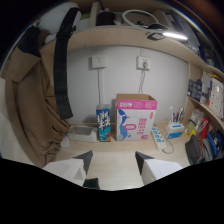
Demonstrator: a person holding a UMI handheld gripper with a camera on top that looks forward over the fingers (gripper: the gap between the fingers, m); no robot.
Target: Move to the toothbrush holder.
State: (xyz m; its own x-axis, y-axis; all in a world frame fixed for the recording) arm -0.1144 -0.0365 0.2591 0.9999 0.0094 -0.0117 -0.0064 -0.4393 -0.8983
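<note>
The toothbrush holder (175,128) is a small pale blue cup with several brushes sticking up from it. It stands on the wooden desk (117,149) near the wall, well beyond my fingers and off to their right. My gripper (114,160) is open, with bare desk and nothing else between its fingers. A white power strip (160,138) lies between the gripper and the holder.
A pink and white box (135,117) stands straight ahead with a blue carton (103,124) at its left and a clear tray (82,133) further left. Brown cloth (30,112) and a black strap (63,75) hang at the left. Cluttered shelves (207,107) fill the right side.
</note>
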